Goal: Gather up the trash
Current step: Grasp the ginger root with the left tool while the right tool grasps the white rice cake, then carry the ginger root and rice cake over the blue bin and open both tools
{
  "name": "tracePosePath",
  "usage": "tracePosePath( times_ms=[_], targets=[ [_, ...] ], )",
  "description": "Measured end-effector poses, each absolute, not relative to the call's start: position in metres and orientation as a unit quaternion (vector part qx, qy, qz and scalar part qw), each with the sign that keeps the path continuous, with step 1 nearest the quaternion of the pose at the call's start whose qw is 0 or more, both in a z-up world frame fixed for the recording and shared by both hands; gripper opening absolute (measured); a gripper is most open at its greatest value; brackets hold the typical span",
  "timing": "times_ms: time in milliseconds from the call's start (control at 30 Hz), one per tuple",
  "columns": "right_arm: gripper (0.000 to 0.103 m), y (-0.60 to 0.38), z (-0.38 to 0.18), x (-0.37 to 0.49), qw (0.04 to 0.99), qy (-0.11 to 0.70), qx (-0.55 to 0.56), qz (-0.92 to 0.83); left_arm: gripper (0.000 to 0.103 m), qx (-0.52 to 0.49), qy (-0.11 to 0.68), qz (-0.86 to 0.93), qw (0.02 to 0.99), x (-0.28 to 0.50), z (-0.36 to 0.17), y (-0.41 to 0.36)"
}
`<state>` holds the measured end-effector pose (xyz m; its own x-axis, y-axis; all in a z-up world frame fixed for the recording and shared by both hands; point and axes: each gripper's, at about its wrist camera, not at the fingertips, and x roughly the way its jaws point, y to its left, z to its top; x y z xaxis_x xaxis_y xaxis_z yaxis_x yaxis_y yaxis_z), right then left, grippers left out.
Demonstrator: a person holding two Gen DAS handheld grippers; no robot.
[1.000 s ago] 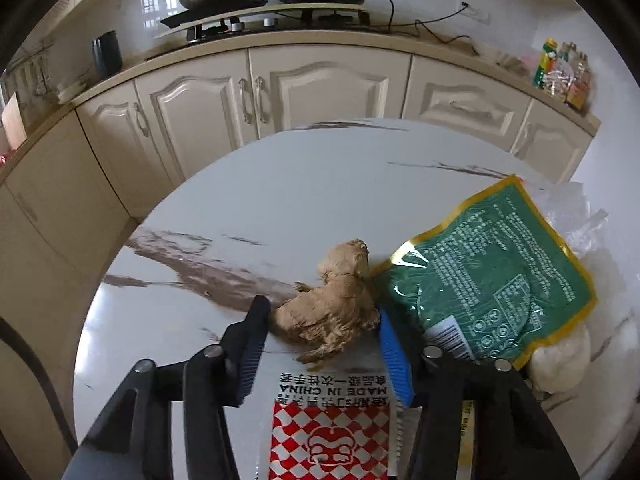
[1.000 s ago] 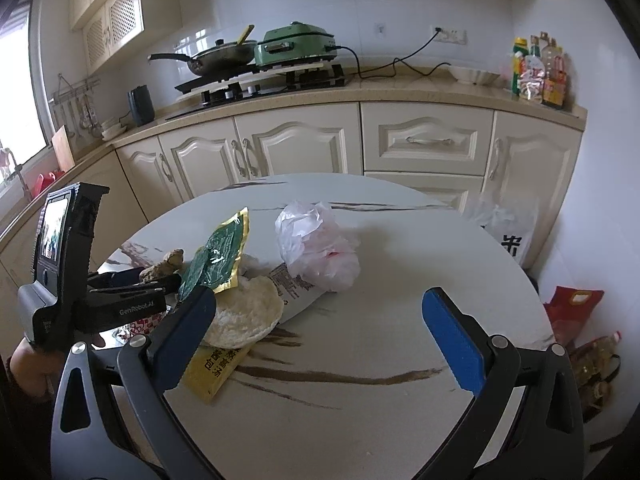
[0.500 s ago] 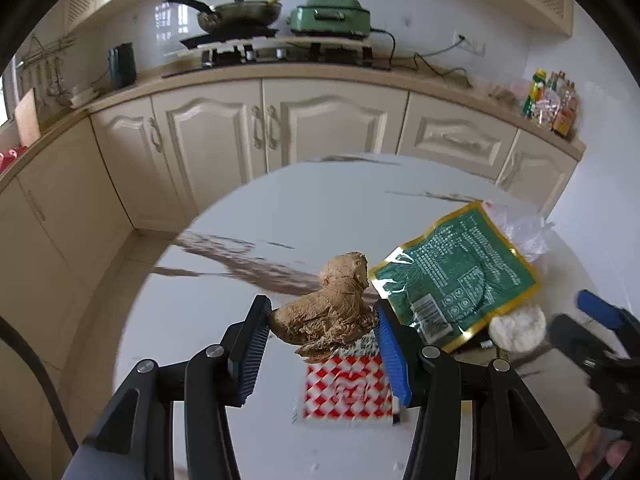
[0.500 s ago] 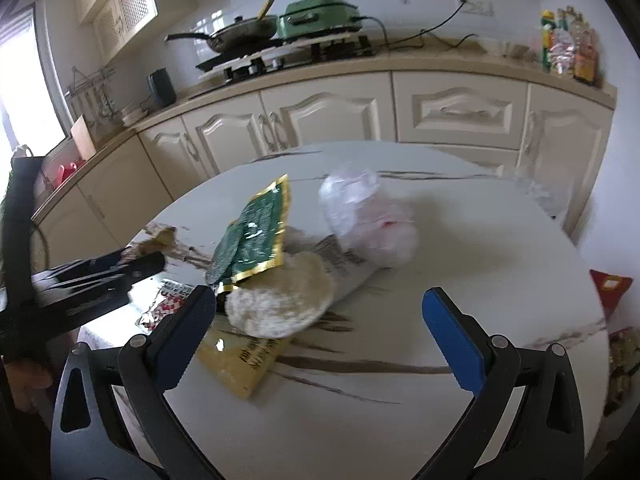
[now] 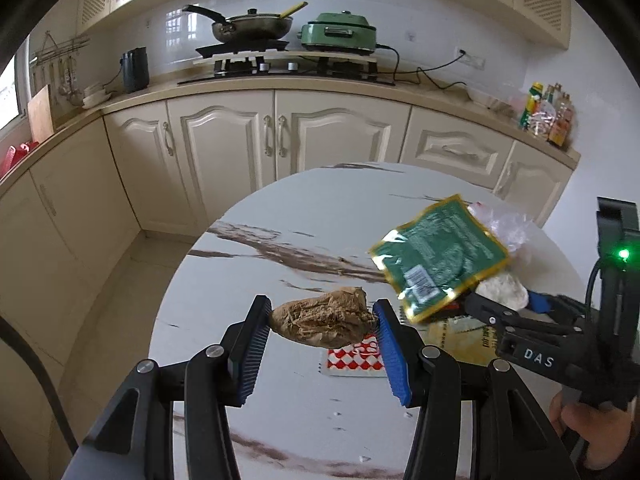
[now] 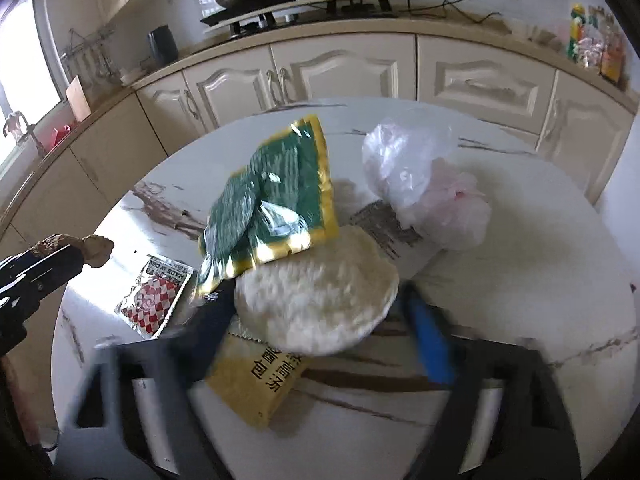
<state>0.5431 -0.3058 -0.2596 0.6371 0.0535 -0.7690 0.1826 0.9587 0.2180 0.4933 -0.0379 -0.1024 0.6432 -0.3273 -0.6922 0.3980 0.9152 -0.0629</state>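
Here, knobbly brown ginger [image 5: 322, 320], wrinkled.

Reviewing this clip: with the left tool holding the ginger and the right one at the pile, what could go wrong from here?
1. The right tool is closing around the white round disc, which lies under the green packet and on the yellow packet; lifting it may drag or spill both.
2. The ginger is knobbly and pinched only at its ends by the left tool, so it might twist free.

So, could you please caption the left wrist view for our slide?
Left tongs grip a brown lump above the marble table.
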Motion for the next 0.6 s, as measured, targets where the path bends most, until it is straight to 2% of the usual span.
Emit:
tracePosePath(
  times_ms=[133, 367, 600],
  targets=[
    [0.058, -0.307, -0.260, 0.543, 0.892, 0.427, 0.142, -0.030, 0.048, 0.045, 0.369, -0.205, 0.905, 0.485, -0.096, -0.031],
    [0.057, -0.313, -0.251, 0.513, 0.896, 0.413, 0.155, -0.045, 0.048, 0.022, 0.371, -0.217, 0.903, 0.471, -0.081, -0.013],
    [0.057, -0.293, -0.205, 0.472, 0.916, 0.372, 0.138, -0.058, 0.048, 0.008, 0.345, -0.225, 0.911, 0.431, -0.051, 0.011]
  ],
)
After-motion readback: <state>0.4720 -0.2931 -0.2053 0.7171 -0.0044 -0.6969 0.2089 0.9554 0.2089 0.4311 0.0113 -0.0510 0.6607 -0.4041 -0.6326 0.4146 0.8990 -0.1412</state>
